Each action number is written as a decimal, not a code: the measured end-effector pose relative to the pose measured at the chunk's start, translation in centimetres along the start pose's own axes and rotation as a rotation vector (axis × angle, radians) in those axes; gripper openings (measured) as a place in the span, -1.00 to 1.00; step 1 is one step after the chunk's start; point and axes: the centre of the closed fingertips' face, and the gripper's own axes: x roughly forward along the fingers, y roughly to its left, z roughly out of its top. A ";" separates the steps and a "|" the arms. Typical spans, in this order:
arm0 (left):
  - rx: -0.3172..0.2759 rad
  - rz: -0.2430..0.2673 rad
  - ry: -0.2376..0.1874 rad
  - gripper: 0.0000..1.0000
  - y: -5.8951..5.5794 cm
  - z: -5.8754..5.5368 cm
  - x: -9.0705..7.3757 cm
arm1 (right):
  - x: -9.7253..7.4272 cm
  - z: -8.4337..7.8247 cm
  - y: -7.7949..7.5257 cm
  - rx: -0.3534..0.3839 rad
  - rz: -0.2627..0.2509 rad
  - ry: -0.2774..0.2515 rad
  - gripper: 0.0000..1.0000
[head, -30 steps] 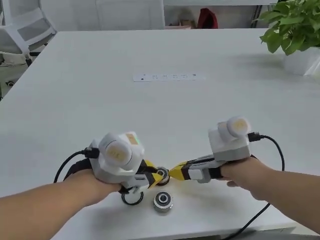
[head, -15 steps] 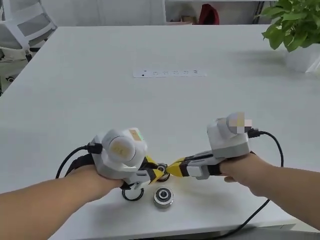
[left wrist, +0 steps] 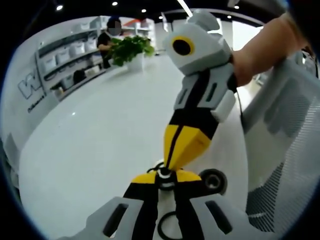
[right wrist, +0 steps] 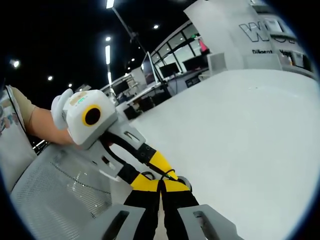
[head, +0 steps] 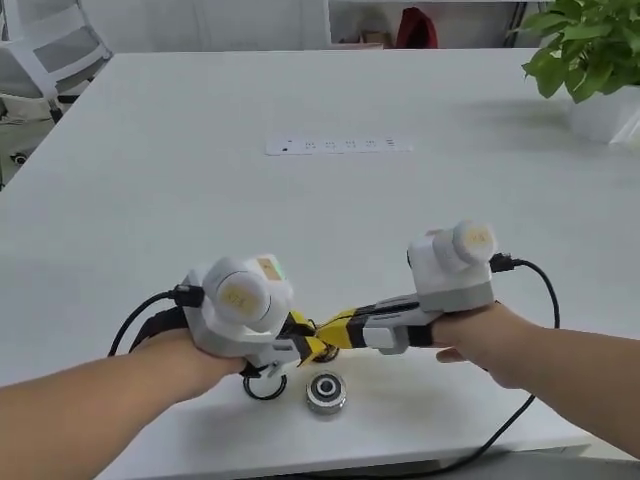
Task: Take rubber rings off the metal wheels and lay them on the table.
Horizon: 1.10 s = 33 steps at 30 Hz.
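While the left gripper (head: 316,350) clamps one wheel (left wrist: 163,173), another (head: 326,392) lies flat.

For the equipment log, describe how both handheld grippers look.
The left gripper and right gripper match: rounded white housings, grey bodies, black jaws with yellow tips. Each trails a black lead: left cable, right cable.

A silver metal wheel (head: 326,392) lies flat on the white table near the front edge, with a dark rubber band round its rim. Just left of it a loose black rubber ring (head: 264,388) lies flat, partly hidden. A second wheel (left wrist: 164,171) sits pinched in the left gripper (left wrist: 165,176), its details too small to tell.
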 end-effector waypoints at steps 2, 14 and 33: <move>0.001 -0.001 -0.003 -0.77 0.0 0.0 0.0 | -0.1 -0.5 -0.5 -0.011 -0.020 0.024 -1.00; 0.012 0.010 -0.014 -0.74 0.0 0.1 0.0 | -0.5 -0.7 -0.9 -0.039 -0.047 0.028 -1.00; 0.012 -0.019 -0.038 -0.61 -0.1 0.9 -1.3 | -1.0 -0.3 -0.9 -0.025 -0.052 0.008 -1.00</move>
